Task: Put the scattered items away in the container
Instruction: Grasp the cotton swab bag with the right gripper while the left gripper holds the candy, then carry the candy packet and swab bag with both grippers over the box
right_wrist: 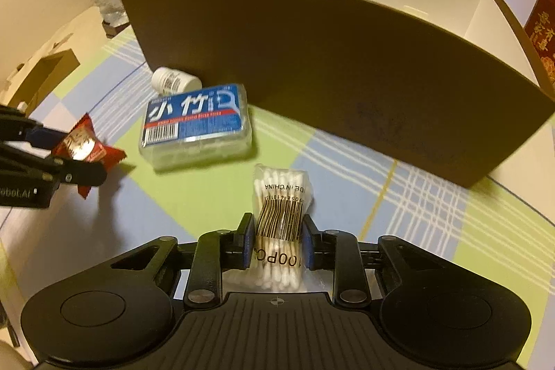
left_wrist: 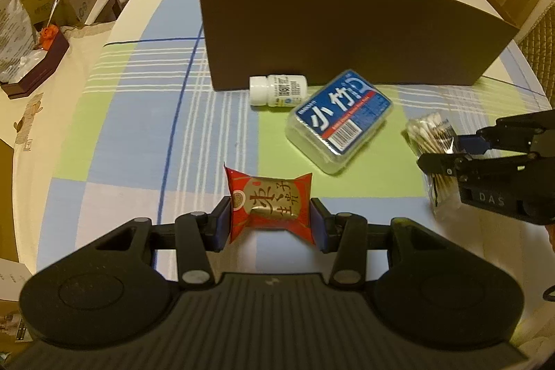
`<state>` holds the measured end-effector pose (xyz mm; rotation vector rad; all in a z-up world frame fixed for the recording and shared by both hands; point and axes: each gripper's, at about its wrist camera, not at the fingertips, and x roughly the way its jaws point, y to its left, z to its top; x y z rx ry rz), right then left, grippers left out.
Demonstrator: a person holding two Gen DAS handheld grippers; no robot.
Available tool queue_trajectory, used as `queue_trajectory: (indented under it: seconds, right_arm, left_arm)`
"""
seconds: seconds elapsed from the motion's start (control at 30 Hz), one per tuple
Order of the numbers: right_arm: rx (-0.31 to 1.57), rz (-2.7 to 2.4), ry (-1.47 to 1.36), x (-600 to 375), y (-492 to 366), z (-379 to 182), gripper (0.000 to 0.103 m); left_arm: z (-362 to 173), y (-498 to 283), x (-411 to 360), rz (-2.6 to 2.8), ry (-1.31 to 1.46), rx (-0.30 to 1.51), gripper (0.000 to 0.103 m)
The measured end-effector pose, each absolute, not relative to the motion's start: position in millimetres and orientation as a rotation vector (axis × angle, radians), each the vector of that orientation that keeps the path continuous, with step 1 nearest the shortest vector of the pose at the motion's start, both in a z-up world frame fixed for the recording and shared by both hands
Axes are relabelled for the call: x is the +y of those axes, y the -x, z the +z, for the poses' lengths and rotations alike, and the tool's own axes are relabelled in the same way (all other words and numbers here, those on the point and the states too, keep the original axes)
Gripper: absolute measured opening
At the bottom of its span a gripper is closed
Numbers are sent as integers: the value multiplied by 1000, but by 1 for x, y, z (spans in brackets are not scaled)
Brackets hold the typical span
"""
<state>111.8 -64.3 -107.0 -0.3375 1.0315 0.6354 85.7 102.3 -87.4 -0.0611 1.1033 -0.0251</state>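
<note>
Two items are being carried at once: the left gripper (left_wrist: 270, 224) is clamping its jaws on a red snack packet (left_wrist: 270, 208), the right gripper (right_wrist: 276, 243) on a cotton-swab bag (right_wrist: 281, 214), both heading for the box (left_wrist: 347, 33) at twelve o'clock across the worktop (left_wrist: 138, 134).

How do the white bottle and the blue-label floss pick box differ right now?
The white bottle is round and opaque; the floss pick box is flat, clear plastic with a blue label. The bottle lies on its side against the brown container; the box sits nearer the grippers. Both remain ungripped on the tablecloth.
</note>
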Motion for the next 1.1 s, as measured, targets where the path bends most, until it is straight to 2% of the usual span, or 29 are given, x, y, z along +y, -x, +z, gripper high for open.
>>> queue_trajectory:
  seconds: [0.57,1.1]
  right_arm:
    - [1130,678,240,-117,-84,-93,25]
    - [1081,516,102,-183,-104,-63,25]
  left_arm:
    - [-73,-76,80,-84,54,1075,41]
    - [-49,-78,69,-130,15,1039,41]
